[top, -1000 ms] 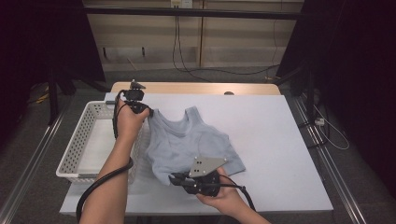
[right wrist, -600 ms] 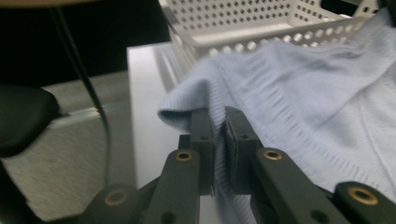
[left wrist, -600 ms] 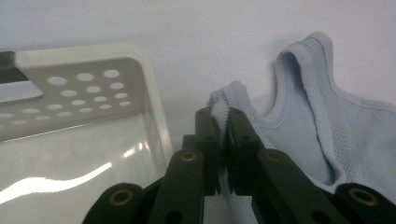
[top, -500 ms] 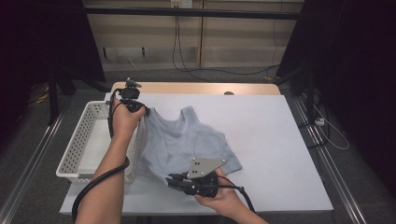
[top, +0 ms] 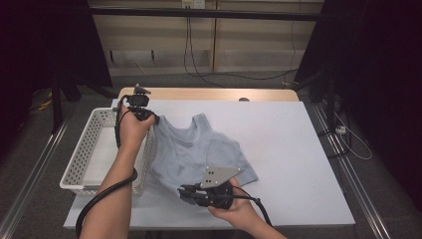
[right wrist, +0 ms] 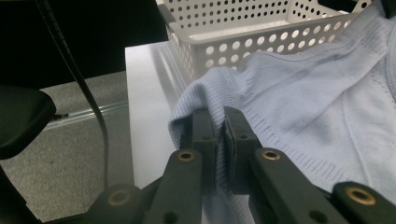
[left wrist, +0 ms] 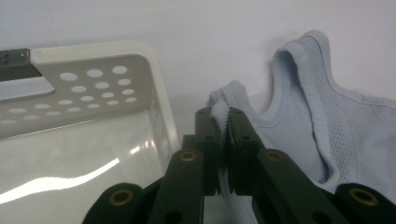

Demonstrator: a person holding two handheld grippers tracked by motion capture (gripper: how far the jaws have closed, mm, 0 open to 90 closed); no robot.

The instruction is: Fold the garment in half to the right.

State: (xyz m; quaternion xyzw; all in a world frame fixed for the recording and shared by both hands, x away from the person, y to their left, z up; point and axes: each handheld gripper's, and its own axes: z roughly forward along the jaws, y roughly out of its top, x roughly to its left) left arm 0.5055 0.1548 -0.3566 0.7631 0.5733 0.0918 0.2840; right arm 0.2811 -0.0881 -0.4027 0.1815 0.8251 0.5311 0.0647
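One white surface (top: 298,149), smooth, wide bare stretch to the right of both grippers. One white plastic basket (top: 79,164), perforated walls, rounded rim, just left of the left gripper (left wrist: 223,122). One pale blue knit tank top (top: 199,149), ribbed hems, lies rumpled between the grippers. Left gripper clamps a shoulder strap; right gripper (right wrist: 219,122) clamps the ribbed bottom hem near the surface's front edge.

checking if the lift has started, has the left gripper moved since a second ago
No. The left gripper stays at the far right corner of the white basket, shut on the shoulder strap of the light blue tank top, as before.
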